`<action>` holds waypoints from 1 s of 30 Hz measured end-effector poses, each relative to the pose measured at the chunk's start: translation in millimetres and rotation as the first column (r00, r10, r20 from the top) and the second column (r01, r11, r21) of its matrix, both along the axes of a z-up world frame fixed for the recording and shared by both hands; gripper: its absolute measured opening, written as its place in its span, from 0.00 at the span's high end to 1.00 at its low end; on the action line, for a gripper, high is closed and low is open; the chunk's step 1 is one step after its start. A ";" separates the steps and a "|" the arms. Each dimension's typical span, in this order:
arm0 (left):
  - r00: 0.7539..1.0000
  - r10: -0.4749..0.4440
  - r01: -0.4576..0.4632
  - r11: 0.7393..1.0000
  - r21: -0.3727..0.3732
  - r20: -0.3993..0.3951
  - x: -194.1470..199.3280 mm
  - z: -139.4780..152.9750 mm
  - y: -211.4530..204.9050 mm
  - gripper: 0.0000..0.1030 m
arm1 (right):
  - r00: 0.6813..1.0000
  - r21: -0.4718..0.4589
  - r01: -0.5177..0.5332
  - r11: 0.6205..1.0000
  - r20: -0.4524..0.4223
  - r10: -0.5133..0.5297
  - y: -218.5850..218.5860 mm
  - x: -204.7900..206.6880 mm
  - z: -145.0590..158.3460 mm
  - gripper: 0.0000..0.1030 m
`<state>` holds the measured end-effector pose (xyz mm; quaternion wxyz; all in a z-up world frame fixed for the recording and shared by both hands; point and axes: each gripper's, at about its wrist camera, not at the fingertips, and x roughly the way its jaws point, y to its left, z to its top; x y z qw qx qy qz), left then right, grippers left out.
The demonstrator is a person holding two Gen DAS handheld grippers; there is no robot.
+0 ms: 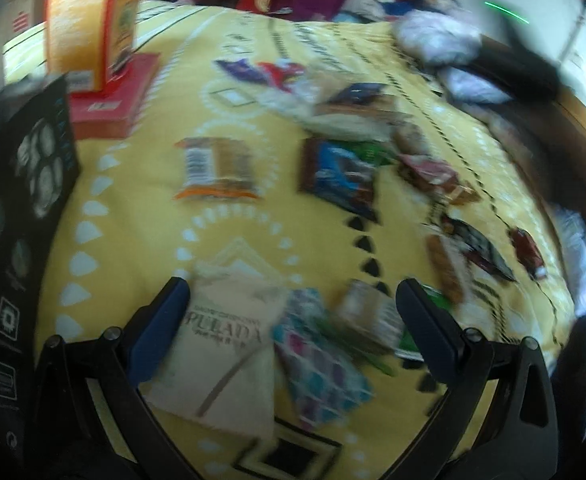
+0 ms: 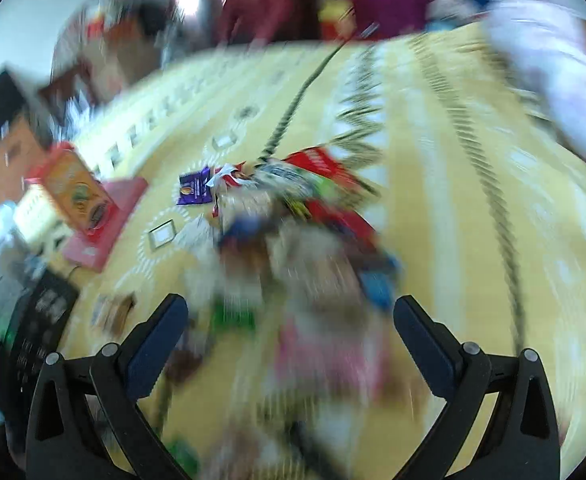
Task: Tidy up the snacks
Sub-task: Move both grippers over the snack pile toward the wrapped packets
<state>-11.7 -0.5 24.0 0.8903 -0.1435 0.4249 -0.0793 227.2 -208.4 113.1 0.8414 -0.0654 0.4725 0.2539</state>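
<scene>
Several snack packets lie scattered on a yellow patterned cloth [image 1: 133, 216]. In the left wrist view my left gripper [image 1: 291, 294] is open and empty above a beige packet [image 1: 221, 336], a checkered teal-and-pink packet [image 1: 321, 364] and a small brown packet [image 1: 369, 316]. Farther off lie an orange-edged packet [image 1: 215, 168] and a dark blue packet [image 1: 341, 176]. In the blurred right wrist view my right gripper [image 2: 289, 312] is open and empty above a heap of packets [image 2: 293, 248]. A purple packet [image 2: 195, 190] lies beyond the heap.
An orange box [image 1: 89, 20] stands on a flat red box [image 1: 113, 96] at the far left; both show in the right wrist view [image 2: 81, 196]. A black box [image 1: 17, 200] stands at the left edge. Clothes [image 1: 437, 36] are piled at the far side.
</scene>
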 end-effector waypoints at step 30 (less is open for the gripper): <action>0.988 -0.147 0.148 0.989 -0.013 0.048 -51.2 54.2 -21.3 0.01 | 0.938 0.125 0.059 0.990 0.333 -0.098 -49.7 -164.1 117.8 0.00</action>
